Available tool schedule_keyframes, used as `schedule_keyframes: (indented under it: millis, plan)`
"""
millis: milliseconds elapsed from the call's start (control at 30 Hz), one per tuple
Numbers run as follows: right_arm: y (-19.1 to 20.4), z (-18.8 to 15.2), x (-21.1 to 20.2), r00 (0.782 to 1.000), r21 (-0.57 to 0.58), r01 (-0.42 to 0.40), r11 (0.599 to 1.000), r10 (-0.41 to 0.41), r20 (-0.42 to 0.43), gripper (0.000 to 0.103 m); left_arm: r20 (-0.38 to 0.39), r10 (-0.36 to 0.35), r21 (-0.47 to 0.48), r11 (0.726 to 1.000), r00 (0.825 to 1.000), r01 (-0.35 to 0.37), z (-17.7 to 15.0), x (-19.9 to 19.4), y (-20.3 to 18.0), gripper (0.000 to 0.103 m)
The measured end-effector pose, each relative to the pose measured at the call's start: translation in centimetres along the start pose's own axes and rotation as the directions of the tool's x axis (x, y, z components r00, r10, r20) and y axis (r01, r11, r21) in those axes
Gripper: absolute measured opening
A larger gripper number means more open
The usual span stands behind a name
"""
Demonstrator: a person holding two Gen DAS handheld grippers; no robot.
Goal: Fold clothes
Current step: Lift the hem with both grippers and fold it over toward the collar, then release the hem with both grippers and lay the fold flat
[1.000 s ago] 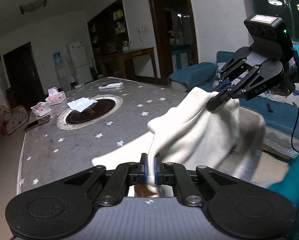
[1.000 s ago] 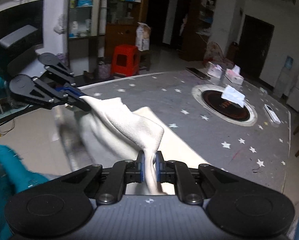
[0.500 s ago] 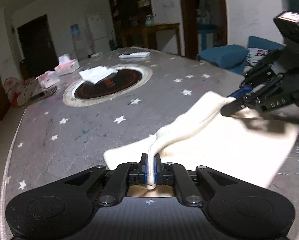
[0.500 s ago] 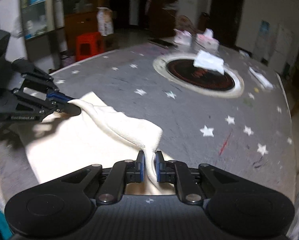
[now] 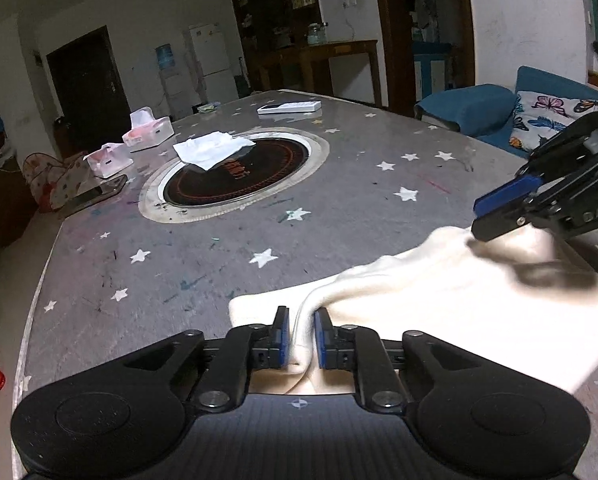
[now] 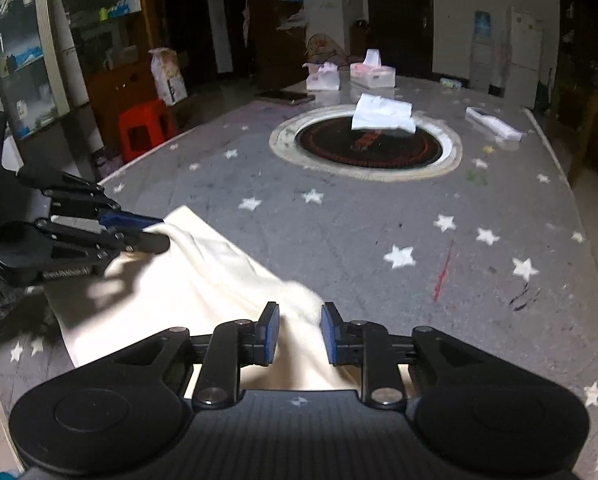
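Left wrist view: left gripper point(image 5: 298, 336) now parted slightly, cream garment point(image 5: 439, 300) ridge loose between pads, no longer pinched as half a second ago; cloth flat on starred table point(image 5: 179, 264) at 3 o'clock. Right wrist view: right gripper point(image 6: 298, 334) spread wide too, fabric at 9 o'clock. Likely one fold just laid and released.

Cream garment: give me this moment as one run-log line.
step: fold | cream garment: lying on starred table | left tongs: open, cloth ridge between pads | right tongs: open, over cloth
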State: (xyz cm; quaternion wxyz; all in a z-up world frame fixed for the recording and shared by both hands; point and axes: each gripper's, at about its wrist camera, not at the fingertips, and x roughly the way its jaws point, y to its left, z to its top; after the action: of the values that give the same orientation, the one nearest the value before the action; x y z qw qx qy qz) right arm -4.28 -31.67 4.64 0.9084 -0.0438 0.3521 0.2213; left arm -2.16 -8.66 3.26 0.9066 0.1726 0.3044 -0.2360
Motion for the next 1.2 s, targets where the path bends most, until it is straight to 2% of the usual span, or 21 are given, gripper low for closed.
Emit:
schedule_keyframes:
  millis: [100,167,267,433,500,600,700,833,867,1100,1200]
  plan:
    - [0.6,0.3,0.7,1.000,0.009,-0.029,1.000,0.029,-0.005,0.020,-0.011,-0.003,-0.013,1.000,1.000,0.003,0.3,0.6,0.1,0.019]
    - [1.0,0.5,1.3,0.999,0.016,-0.050,0.999,0.050,-0.010,0.014,-0.015,-0.003,-0.028,1.000,1.000,0.002,0.4,0.8,0.3,0.022]
    - [1.6,0.8,2.1,0.997,0.026,-0.081,0.996,0.081,-0.017,0.014,-0.008,0.018,-0.069,0.997,1.000,-0.019,0.4,0.5,0.9,0.048]
    - [0.1,0.4,3.8,0.999,0.100,-0.023,0.995,0.028,-0.047,0.011,0.027,0.022,-0.186,0.982,0.999,-0.017,-0.4,-2.1,3.0,0.053]
    - [0.0,0.4,3.6,0.999,0.101,-0.009,0.995,0.013,-0.042,0.011,0.029,0.014,-0.203,0.979,0.999,-0.008,-1.1,-3.2,3.1,0.054]
    - [0.4,1.1,2.7,1.000,0.089,-0.021,0.996,0.022,-0.011,0.012,0.018,-0.001,-0.222,0.975,1.000,0.005,-2.3,-4.5,2.9,0.054]
    - [2.3,2.0,2.4,0.996,0.041,-0.087,0.995,0.087,0.015,0.012,-0.014,-0.010,-0.266,0.964,1.000,0.006,-3.4,-4.5,2.8,0.054]
    - [5.1,2.3,3.7,0.988,-0.029,-0.156,0.987,0.156,-0.008,0.012,-0.048,-0.042,-0.328,0.944,0.998,0.023,-4.3,-4.0,2.6,0.051]
    - [5.5,2.3,4.4,0.986,-0.035,-0.164,0.986,0.164,-0.016,0.012,-0.054,-0.055,-0.342,0.939,0.997,0.034,-4.4,-3.9,2.6,0.046]
    - [5.2,2.7,8.3,0.987,0.048,-0.155,0.987,0.157,-0.035,0.011,-0.050,-0.104,-0.367,0.927,0.993,0.078,-5.0,-3.9,2.7,0.037]
    - [5.4,2.4,8.5,0.988,0.026,-0.152,0.988,0.153,-0.032,0.011,-0.052,-0.126,-0.372,0.923,0.991,0.098,-5.0,-4.1,2.7,0.032]
